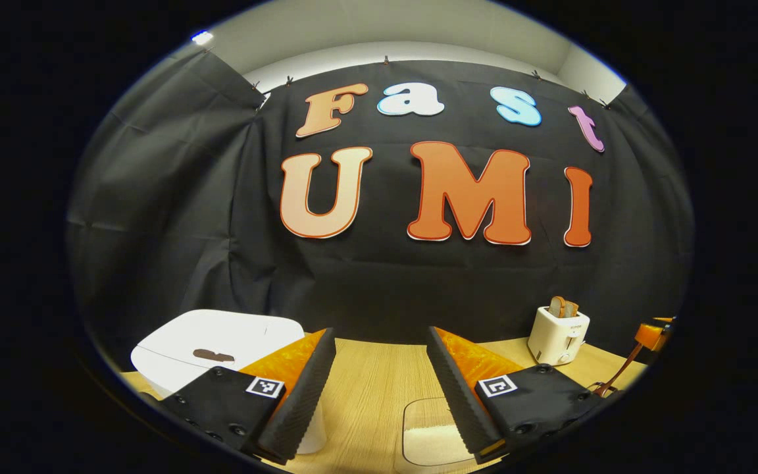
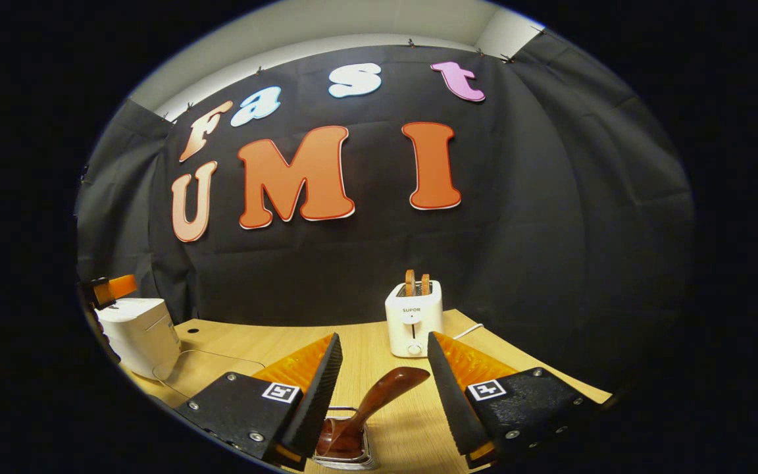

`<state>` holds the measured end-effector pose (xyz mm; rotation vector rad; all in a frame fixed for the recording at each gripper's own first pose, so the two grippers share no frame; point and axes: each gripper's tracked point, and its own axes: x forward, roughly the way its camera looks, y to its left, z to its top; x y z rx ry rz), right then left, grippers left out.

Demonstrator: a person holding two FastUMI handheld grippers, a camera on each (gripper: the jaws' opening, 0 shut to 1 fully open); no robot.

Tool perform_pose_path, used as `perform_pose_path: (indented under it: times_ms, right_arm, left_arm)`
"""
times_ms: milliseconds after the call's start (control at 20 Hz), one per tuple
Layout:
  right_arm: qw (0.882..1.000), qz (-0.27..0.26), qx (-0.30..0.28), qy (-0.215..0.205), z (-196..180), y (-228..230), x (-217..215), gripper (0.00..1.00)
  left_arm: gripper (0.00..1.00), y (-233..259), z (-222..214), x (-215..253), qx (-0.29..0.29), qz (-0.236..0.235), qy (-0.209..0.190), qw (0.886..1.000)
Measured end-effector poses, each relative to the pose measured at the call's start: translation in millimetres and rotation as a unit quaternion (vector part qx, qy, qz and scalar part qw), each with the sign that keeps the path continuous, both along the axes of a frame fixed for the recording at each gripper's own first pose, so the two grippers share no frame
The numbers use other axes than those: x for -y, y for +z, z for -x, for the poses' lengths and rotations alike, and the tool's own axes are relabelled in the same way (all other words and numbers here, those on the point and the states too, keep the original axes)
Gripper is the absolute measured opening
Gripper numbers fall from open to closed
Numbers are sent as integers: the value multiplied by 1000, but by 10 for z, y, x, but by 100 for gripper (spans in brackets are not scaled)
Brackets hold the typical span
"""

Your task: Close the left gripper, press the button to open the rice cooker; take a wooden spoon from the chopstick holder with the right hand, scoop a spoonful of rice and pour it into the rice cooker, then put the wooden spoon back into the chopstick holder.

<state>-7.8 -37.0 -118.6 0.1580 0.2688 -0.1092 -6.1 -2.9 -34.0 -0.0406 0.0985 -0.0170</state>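
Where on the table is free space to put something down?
Bare wood lies between the rice cooker and the toaster, along the back of the table. It is crowded near the front, where the wooden spoon stands in the chopstick holder, and around the clear rice container.

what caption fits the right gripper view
Open right gripper poised above wooden spoon in holder, toaster behind.

The cooker (image 1: 218, 342) at the worktop's (image 2: 379, 349) left edge is white with a small brown patch on its lid. The toaster (image 2: 413, 318) is white too (its slices (image 2: 416, 283) golden brown). Pale wood-grain worktop, glossy reddish-brown spoon (image 2: 379, 398).
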Motion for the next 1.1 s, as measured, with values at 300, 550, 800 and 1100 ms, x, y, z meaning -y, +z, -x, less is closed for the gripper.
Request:
perform_pose_path:
  times_ms: [300, 550, 800, 1100]
  right_arm:
    - [997, -67, -38, -9, -5, -280, 22, 67]
    - [985, -167, -45, 7, 52, -266, -78, 41]
    - [978, -200, -37, 35, 173, -209, -141, 33]
    - [973, -225, -27, 30, 173, -248, -114, 29]
  left_arm:
    - [92, -62, 43, 130, -9, 0, -20, 1000]
    - [92, -81, 47, 146, -11, -7, -20, 1000]
    - [92, -151, 71, 182, -19, -3, -24, 1000]
    - [92, -171, 103, 172, -21, -2, -24, 999]
